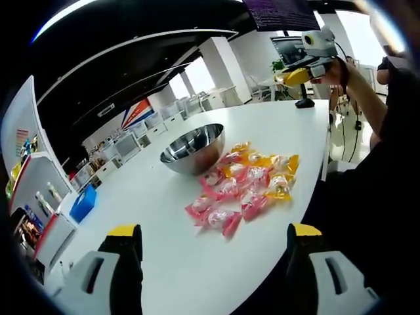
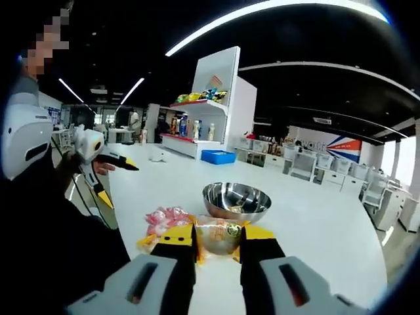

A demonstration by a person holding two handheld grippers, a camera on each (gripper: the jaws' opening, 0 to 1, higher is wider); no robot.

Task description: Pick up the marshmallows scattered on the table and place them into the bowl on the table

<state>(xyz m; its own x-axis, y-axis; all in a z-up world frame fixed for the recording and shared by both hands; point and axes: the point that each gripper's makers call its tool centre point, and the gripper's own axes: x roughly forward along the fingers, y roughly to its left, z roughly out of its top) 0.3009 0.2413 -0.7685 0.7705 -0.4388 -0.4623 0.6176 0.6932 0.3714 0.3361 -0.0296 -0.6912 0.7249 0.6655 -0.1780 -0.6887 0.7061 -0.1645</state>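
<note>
The right gripper (image 2: pixel 217 237) grips a marshmallow (image 2: pixel 218 234) between its fingers, the bowl (image 2: pixel 236 201) at 12 o'clock. The left gripper (image 1: pixel 215 237) is open, the pile (image 1: pixel 246 187) at 12 o'clock of it.

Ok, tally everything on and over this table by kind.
bowl: 1
Grippers: 2, the left gripper and the right gripper
held packet, in the right gripper: 1
Loose packets: 1 heap, pink and yellow, too overlapped to count
Total: 4, plus the heap
</note>
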